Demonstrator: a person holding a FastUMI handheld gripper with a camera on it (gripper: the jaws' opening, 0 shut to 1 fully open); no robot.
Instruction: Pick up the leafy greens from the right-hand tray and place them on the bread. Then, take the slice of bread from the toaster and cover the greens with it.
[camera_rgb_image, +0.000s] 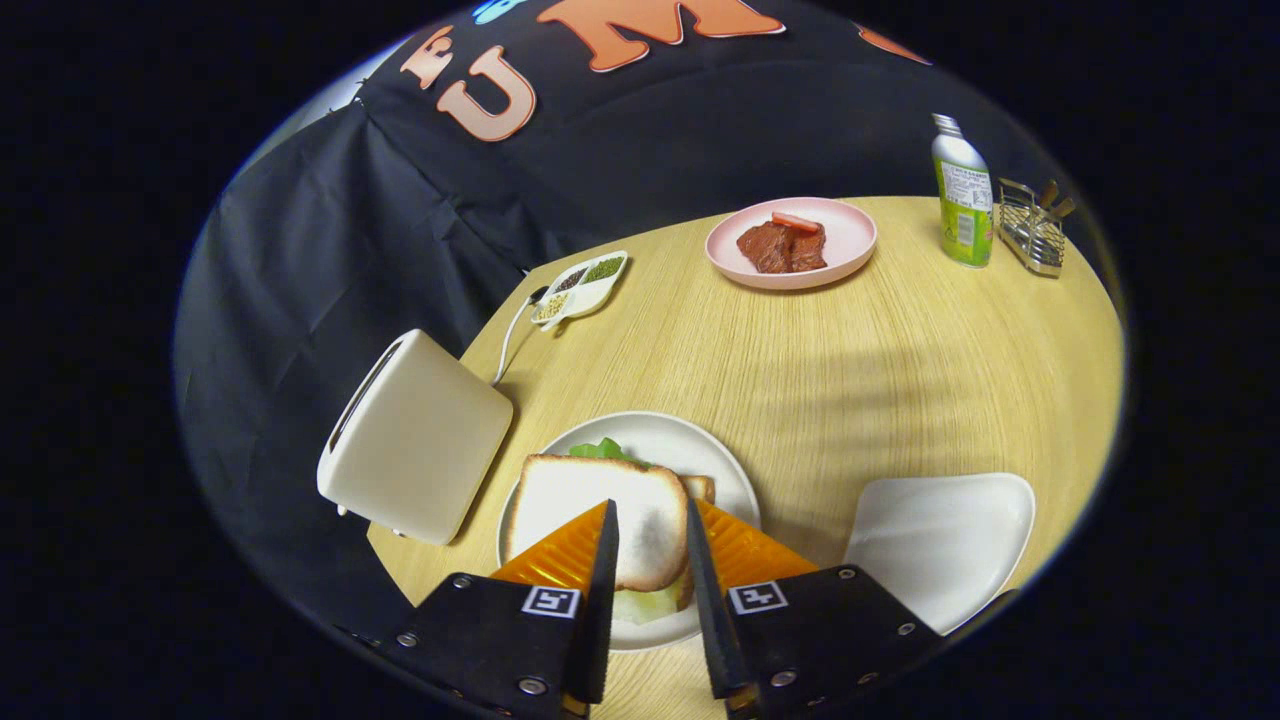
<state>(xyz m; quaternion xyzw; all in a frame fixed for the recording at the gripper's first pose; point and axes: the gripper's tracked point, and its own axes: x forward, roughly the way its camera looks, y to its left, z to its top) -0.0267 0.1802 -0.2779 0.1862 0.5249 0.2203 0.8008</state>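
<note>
A pale wooden table (850, 370) fills the booth floor here, black cloth hanging close behind its far edge. The toaster (415, 450) sits at the near corner by the table's edge, its cord trailing back toward a small divided dish of seeds (580, 287). Just beside the toaster, the round white plate (725, 470) carries the sandwich: top bread slice (590, 500) lying over the greens (603, 450), a leaf peeking out beyond it. The gripper (650, 520) hangs right over that slice, fingers slightly apart, a narrow gap between them, clamping nothing. The white tray (940, 545) lies bare to the right. Wide open wood stretches beyond, out to a pink plate of meat (845, 240), a green bottle (962, 195) and a wire rack (1032, 228).
</note>
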